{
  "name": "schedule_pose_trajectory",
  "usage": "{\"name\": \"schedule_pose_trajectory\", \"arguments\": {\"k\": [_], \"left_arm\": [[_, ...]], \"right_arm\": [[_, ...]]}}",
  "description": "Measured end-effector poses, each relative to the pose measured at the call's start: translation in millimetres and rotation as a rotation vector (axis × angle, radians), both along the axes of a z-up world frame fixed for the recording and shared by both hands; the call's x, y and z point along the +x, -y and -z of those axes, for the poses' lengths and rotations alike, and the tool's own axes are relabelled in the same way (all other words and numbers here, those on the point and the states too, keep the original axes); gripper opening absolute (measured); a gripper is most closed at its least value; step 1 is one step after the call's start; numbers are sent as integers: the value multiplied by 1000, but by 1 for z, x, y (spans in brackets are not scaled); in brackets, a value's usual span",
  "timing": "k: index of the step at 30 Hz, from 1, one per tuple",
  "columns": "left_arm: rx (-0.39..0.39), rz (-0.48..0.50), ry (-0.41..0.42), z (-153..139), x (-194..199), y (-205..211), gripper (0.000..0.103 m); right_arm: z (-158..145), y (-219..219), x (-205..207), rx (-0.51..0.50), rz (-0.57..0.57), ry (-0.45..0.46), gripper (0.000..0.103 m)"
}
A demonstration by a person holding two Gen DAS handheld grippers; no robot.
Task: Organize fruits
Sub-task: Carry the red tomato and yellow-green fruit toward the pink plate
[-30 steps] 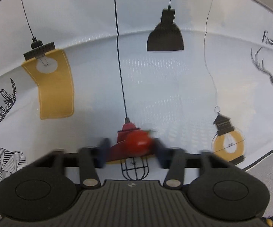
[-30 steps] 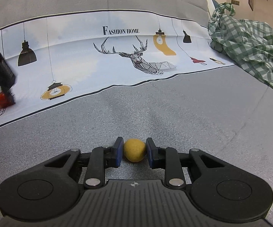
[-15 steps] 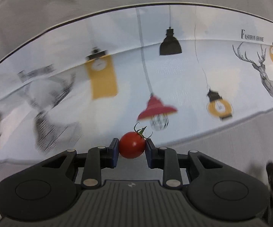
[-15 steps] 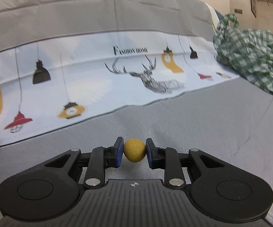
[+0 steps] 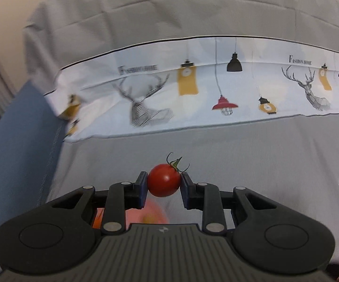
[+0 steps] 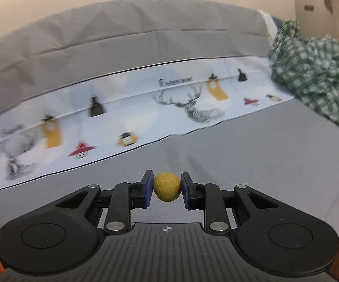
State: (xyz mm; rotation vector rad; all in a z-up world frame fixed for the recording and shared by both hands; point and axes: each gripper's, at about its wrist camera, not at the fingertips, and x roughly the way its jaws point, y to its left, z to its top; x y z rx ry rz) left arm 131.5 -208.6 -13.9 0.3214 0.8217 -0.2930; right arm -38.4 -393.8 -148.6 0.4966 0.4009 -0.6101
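Both fruits are up off the patterned bedspread [image 5: 251, 127] now, left gripper [image 5: 164, 185] pinching the cherry tomato [image 5: 163, 183], right gripper [image 6: 166, 189] pinching the small yellow fruit [image 6: 166, 189], apparently heading for drop-off.

- A grey bedsheet [image 5: 251, 150] covers the bed.
- A white printed cloth band [image 6: 132, 108] with deer, lamps and "Fashion home" lettering lies across it.
- A crumpled green-and-white checked fabric [image 6: 315, 75] sits at the band's right end.
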Motion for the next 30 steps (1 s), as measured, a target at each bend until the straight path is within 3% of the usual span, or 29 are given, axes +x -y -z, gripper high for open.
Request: {"name": "schedule_pose_trajectory", "arguments": {"k": [8, 14, 21, 30], "left_arm": [[-14, -95, -62, -8, -83, -97, 32], [-46, -169, -75, -3, -124, -154, 32], [-87, -206, -84, -1, -147, -188, 32], [-126, -241, -87, 0, -154, -208, 32]], "right_arm": [[-55, -78, -49, 2, -194, 57, 26], [-74, -140, -66, -17, -358, 56, 26], [-73, -197, -74, -24, -513, -22, 26], [-84, -218, -83, -98, -554, -35, 26]]}}
